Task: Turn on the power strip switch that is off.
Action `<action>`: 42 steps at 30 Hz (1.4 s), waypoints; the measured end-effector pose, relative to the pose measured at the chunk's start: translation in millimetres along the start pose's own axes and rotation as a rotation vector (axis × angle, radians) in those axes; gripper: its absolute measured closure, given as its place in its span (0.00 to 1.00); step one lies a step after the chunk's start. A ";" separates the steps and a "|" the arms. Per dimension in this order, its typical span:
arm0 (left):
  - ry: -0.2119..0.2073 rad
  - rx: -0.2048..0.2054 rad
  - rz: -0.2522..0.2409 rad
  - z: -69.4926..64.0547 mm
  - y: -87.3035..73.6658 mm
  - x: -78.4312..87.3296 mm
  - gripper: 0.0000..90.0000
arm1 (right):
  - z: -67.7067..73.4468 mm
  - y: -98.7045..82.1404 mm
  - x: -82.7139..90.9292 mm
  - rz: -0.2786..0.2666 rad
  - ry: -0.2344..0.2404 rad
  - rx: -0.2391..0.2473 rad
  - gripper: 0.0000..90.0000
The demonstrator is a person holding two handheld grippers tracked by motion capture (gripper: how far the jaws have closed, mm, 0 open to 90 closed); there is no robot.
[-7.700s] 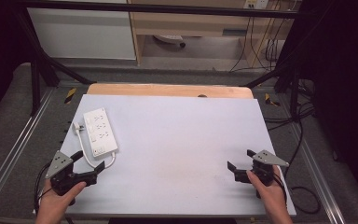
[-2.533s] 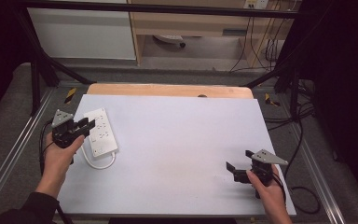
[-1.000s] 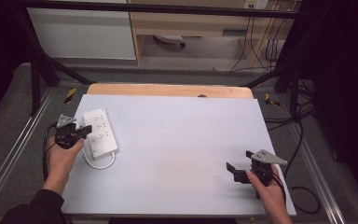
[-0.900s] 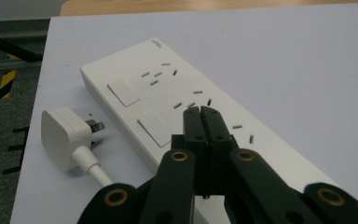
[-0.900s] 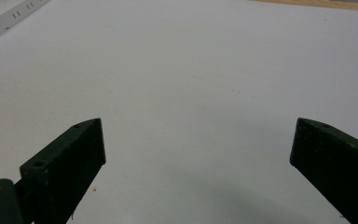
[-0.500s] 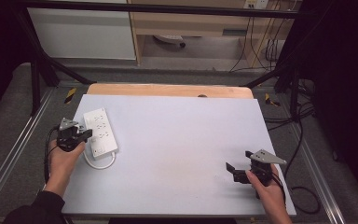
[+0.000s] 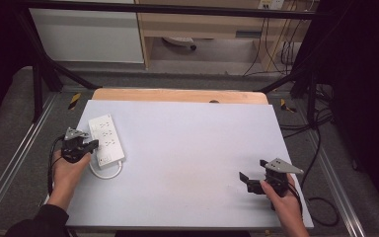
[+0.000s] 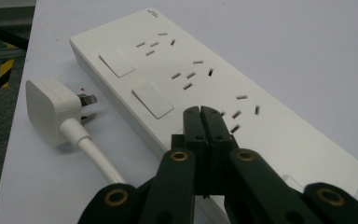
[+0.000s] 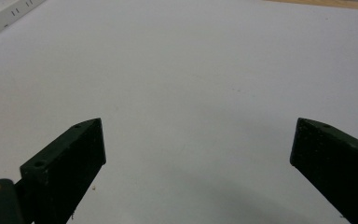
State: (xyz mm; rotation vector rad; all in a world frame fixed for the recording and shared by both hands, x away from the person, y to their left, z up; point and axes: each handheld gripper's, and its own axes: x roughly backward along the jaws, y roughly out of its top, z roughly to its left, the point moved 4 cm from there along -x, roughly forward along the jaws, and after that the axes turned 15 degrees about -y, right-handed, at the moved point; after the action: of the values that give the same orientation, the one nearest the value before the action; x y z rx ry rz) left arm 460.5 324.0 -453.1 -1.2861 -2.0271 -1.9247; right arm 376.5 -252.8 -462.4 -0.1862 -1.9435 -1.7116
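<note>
A white power strip (image 7: 106, 138) lies flat on the table (image 7: 192, 148) close to its left edge, running lengthwise from the far left corner toward the near side at a slight slant. In the left gripper view its top face shows two flat rocker switches (image 8: 152, 98) along one long side and three groups of socket slots (image 8: 189, 74) along the other. Its white plug (image 8: 51, 110) lies on the table just beside that switch side, metal pins pointing at the strip, and the white cord (image 7: 105, 171) curls in a loop off the strip's near end. The left gripper (image 8: 201, 112) is clenched with nothing between its jaws, which meet flat against each other; their joined tips hang over the strip's top face near the switch closest to it, though whether they press on it I cannot tell. From above, the person's left hand (image 7: 68, 165) holds that gripper at the table's left edge, level with the strip's middle. The right gripper (image 7: 245, 178) sits well apart near the table's near right corner, released, its jaws spread wide over bare tabletop.
</note>
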 end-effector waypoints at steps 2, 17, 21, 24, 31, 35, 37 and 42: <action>-0.002 0.000 0.001 -0.2 -0.6 0.5 1.00 | 0.0 0.0 0.0 0.000 0.000 0.000 0.04; -0.011 -0.015 0.009 -4.3 -3.2 -0.4 1.00 | 0.2 0.1 -0.4 0.000 0.000 -0.001 0.04; -0.011 -0.015 0.009 -4.5 -3.2 0.2 1.00 | 0.3 0.2 -0.4 0.000 0.001 -0.001 0.04; -0.012 -0.017 0.010 -4.9 -3.6 0.0 1.00 | 0.3 0.1 -0.3 -0.001 0.001 -0.001 0.04; -0.009 -0.028 0.015 -7.2 -4.0 -1.1 1.00 | 0.0 0.2 -0.7 -0.001 0.001 0.001 0.04; 0.001 -0.026 0.013 -6.5 -5.4 -1.9 1.00 | 0.2 0.2 -0.5 -0.001 0.001 0.000 0.04; 0.000 -0.022 0.009 -6.4 -5.9 -2.0 1.00 | 0.0 0.2 -0.3 -0.002 0.000 0.000 0.04; -0.003 -0.024 0.010 -7.2 -5.7 -2.3 1.00 | 0.1 0.3 -0.4 -0.001 0.001 0.000 0.04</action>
State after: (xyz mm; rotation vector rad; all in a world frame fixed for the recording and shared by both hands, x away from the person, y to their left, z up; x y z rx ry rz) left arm 455.2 317.5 -457.5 -1.3021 -2.0008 -1.9498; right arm 376.9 -252.6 -462.4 -0.1844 -1.9434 -1.7127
